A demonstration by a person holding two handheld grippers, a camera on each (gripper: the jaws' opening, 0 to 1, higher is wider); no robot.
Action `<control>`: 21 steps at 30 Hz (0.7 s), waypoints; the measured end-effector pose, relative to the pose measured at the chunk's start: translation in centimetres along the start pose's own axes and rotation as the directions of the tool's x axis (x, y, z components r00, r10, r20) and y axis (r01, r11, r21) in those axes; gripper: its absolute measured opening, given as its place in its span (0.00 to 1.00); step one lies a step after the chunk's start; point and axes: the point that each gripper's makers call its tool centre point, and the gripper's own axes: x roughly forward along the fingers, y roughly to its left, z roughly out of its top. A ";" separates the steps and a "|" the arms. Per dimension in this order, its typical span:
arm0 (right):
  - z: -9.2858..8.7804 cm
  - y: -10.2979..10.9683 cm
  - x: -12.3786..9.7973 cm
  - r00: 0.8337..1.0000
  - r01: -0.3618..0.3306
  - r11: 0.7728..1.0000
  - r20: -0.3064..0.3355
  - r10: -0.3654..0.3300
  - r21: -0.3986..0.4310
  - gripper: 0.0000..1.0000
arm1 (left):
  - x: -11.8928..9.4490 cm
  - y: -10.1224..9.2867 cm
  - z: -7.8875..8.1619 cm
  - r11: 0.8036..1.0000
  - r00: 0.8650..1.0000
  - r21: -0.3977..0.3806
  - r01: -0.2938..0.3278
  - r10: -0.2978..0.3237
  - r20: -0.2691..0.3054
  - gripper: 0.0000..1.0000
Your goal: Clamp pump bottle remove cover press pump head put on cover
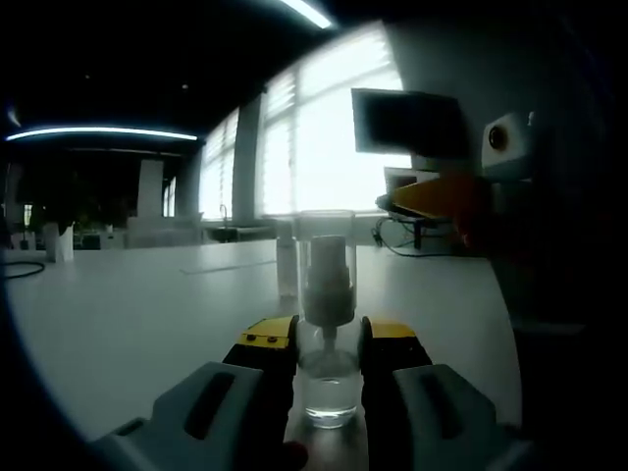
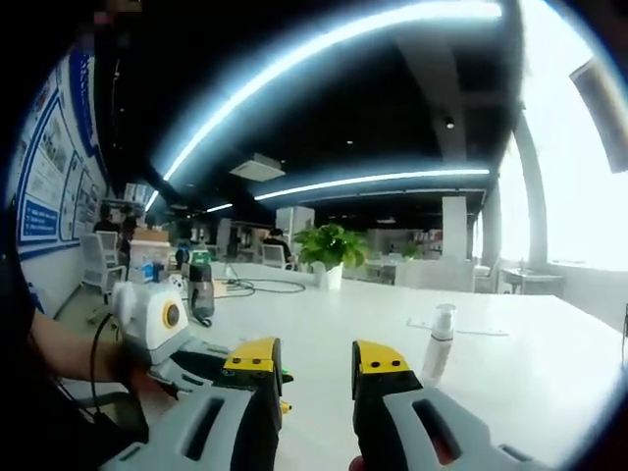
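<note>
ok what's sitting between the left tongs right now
In the left gripper view, a clear pump bottle with its clear cover on stands on the white table, between the left tongs.

A potted green plant stands far down the long white table, black cable coiled beside it, a dark monitor against bright windows
</note>
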 end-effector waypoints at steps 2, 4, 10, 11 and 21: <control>-0.2 -0.3 -0.3 1.000 0.013 1.000 0.003 -0.013 0.011 0.23 | 0.0 -0.1 0.0 1.000 1.000 0.000 0.000 0.000 0.000 0.16; -0.4 -0.7 -0.7 1.000 0.029 0.999 0.002 -0.029 0.015 0.23 | 0.0 0.0 0.0 1.000 1.000 -0.001 0.001 -0.001 0.000 0.16; -1.9 -2.9 -1.2 0.998 0.068 0.998 -0.014 -0.068 0.001 0.23 | 0.0 -0.1 0.0 1.000 1.000 0.001 0.001 -0.001 -0.001 0.16; -2.1 -3.1 -1.3 0.997 0.070 0.998 -0.018 -0.070 -0.001 0.23 | 0.0 -0.1 0.0 1.000 1.000 0.002 0.001 -0.001 -0.001 0.16; -4.8 -5.2 -2.0 0.996 0.089 0.996 -0.031 -0.089 -0.013 0.23 | -0.1 0.2 0.0 1.000 1.000 0.000 -0.013 0.013 -0.004 0.16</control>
